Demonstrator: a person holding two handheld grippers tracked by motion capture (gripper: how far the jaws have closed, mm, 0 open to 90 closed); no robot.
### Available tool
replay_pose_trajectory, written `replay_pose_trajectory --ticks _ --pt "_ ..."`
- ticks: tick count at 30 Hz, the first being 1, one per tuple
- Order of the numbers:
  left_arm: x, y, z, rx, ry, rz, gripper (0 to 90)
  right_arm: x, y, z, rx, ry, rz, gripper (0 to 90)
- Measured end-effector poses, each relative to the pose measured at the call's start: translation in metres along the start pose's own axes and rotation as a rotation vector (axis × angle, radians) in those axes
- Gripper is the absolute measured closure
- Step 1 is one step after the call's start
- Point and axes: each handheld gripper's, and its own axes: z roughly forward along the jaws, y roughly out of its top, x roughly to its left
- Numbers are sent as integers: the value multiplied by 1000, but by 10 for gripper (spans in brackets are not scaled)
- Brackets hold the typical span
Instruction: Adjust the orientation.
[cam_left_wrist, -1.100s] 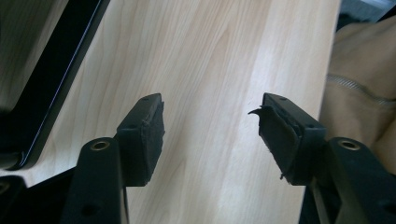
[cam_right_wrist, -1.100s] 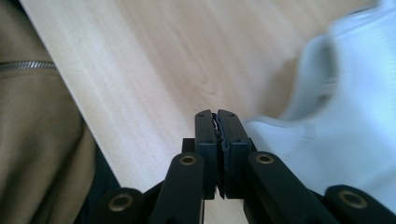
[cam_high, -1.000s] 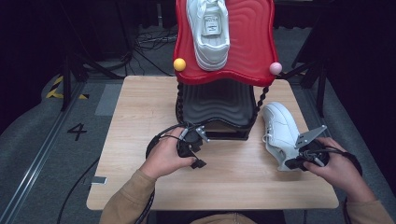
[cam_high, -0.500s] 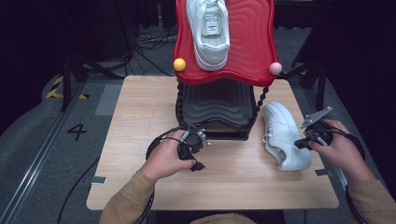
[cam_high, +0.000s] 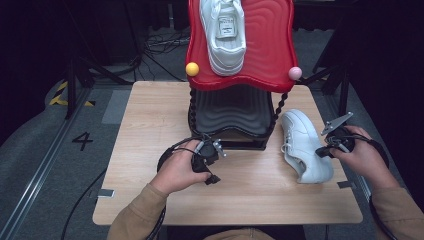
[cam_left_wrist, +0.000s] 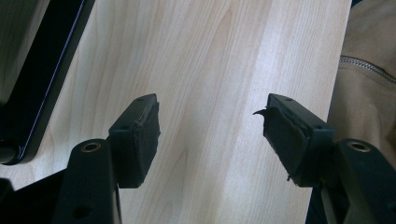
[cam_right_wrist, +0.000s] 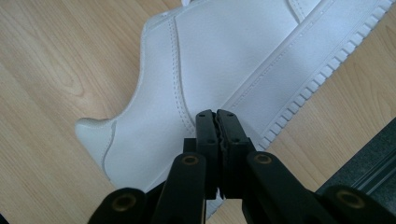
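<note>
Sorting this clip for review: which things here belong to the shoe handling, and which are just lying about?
In the job:
- white shoe on the table, lying on its side by the shut right gripper
- white shoe on the red tray
- red tray
- left gripper, open, holding nothing

Lying about:
- floor cables
- black stand base

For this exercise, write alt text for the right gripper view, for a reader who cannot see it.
The right gripper, jaws shut together with nothing between them, points at the side of a white sneaker lying on a light wooden table. The sneaker's ridged sole edge runs diagonally at the right.
</note>
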Motion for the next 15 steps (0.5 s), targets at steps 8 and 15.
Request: replay_pose_trajectory --ticks 8,15 --pt "-1 0 0 2 10 -3 364 -2 1 0 13 11 -4 892" --pt "-2 0 -2 2 8 0 363 -9 -4 -3 32 -11 11 896"
